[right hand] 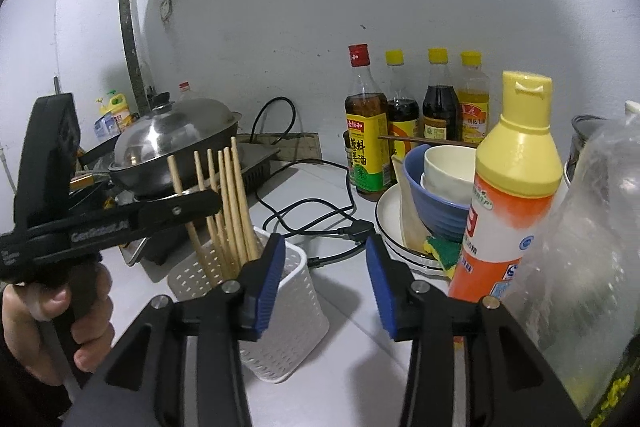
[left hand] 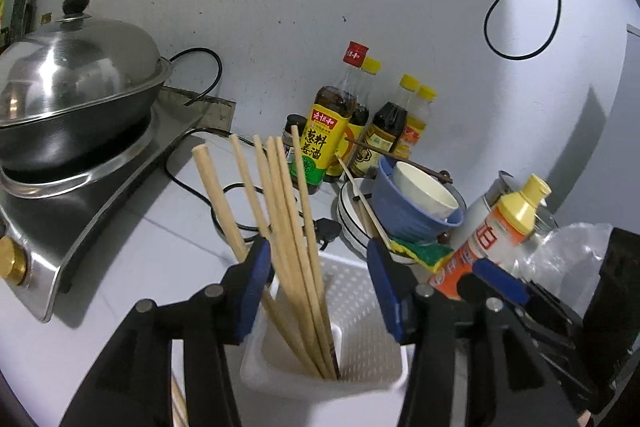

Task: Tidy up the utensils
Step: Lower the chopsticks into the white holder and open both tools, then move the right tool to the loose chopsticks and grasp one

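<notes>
Several light wooden chopsticks (left hand: 296, 227) stand leaning in a white perforated holder (left hand: 360, 291) on the counter. My left gripper (left hand: 320, 279) is open astride them, its blue pads apart on either side and the sticks nearer the left pad. In the right wrist view a hand holds that left gripper (right hand: 200, 205) level at the chopsticks (right hand: 232, 211), above the holder (right hand: 296, 291). My right gripper (right hand: 326, 281) is open and empty, its left pad beside the holder's right wall. A light chopstick (left hand: 362, 197) lies on the plates and a dark one (left hand: 400, 157) across the bowls.
A lidded wok (left hand: 72, 83) sits on a stove (left hand: 100, 187) at left. Sauce bottles (right hand: 366, 131) line the back wall. Stacked plates (right hand: 386, 223) hold a blue bowl (right hand: 436, 211), a white bowl and a sponge. A detergent bottle (right hand: 516, 187), a plastic bag (right hand: 592, 227) and black cables (right hand: 312, 215) crowd the right.
</notes>
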{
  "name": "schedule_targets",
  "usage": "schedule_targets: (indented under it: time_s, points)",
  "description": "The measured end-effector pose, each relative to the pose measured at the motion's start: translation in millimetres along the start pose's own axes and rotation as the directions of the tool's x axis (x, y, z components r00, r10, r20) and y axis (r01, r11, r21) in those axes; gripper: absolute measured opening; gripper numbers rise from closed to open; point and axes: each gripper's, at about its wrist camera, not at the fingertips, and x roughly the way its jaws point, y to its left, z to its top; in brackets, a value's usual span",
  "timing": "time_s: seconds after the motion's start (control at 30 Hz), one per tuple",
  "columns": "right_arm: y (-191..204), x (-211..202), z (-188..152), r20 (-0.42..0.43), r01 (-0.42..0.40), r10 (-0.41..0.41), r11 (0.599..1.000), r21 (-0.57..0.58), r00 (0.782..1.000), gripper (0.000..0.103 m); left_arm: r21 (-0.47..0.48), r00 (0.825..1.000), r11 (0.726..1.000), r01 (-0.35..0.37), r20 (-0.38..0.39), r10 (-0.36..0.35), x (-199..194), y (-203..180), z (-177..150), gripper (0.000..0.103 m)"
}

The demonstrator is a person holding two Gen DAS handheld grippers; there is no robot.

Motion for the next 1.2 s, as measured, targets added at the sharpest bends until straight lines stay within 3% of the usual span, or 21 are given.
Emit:
schedule_targets:
  time_s: [0.6,1.2]
  points:
    - [55.7,-26.6,-8.6,-0.022,0.021,-0.023,0.997,-0.072,1.000,0.040,0.066,0.996,0.998,-0.019,0.089,0.014,-85.0,26.3,-25.0,0.052]
    - [124.9,1.4,-43.4,-0.144,-0.013,-0.010,0.987,-0.159,0.990,0.040,0.015,0.995,0.996,-0.092,0.051,0.091,-109.0,110.6,-76.9,0.052]
